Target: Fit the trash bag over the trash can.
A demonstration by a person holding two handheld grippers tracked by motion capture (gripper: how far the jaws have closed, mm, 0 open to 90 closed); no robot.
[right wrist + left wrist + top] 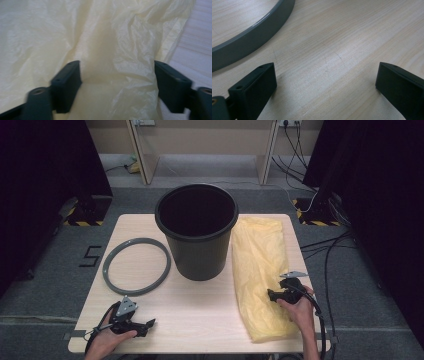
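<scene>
A pale yellow plastic bag [257, 255] lies flat along the right side of the wooden table [200, 315], beside an upright black bin [197, 230]. My right gripper [272, 295] is lowered onto the bag's near part. In the right gripper view its jaws [117, 82] stand apart, with crinkled bag film [100, 37] lying between them. My left gripper [150, 324] rests near the table's front left edge, open over bare wood [324, 82]. The grey ring [249, 32] lies just beyond it.
The grey ring [137, 241] lies flat to the left of the bin. Bare wood [197, 45] shows at the bag's right edge. Cables trail over the floor to the right of the table. Dark curtains hang on both sides.
</scene>
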